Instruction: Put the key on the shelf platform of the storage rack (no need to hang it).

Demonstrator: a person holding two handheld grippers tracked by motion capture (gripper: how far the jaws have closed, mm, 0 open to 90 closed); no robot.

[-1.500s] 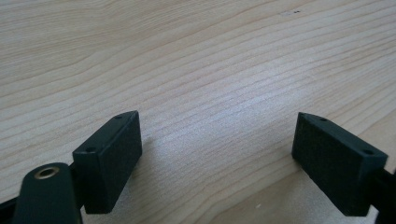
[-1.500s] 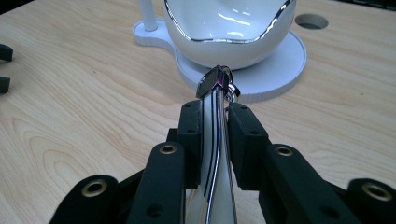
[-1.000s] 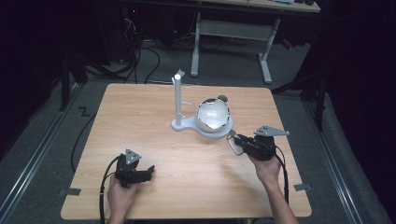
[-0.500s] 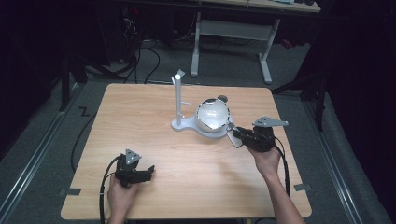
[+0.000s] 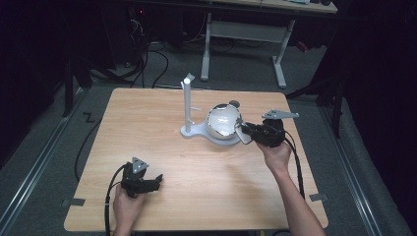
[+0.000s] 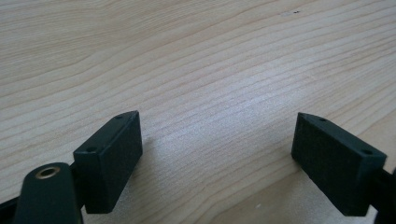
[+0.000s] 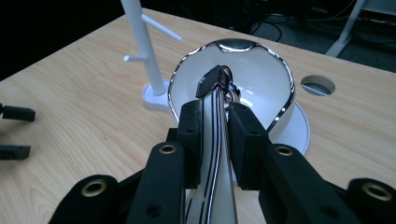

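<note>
Your right gripper [image 7: 212,135] has its jaws pressed together on the handle [image 7: 215,154] of a white cup [image 7: 233,88] with a shiny dark rim, the handle running up between the black pads. The cup lies tipped on its side, mouth facing you, resting on the round white base [image 5: 201,132] of a small stand whose post [image 5: 187,103] rises just beside it, two short pegs sticking out. All of this sits on the far right part of the wooden table [image 5: 147,118], near a round hole [image 7: 317,85] in the top. Your left gripper [image 5: 147,183] rests near the front left edge, well apart from the cup, jaws wide apart over bare wood. The likely trouble: the handle is thin and glossy, so the cup could swivel or slip in the pads as you lift. Swinging it toward the pegs could also knock the light stand, since nothing holds the base down.
</note>
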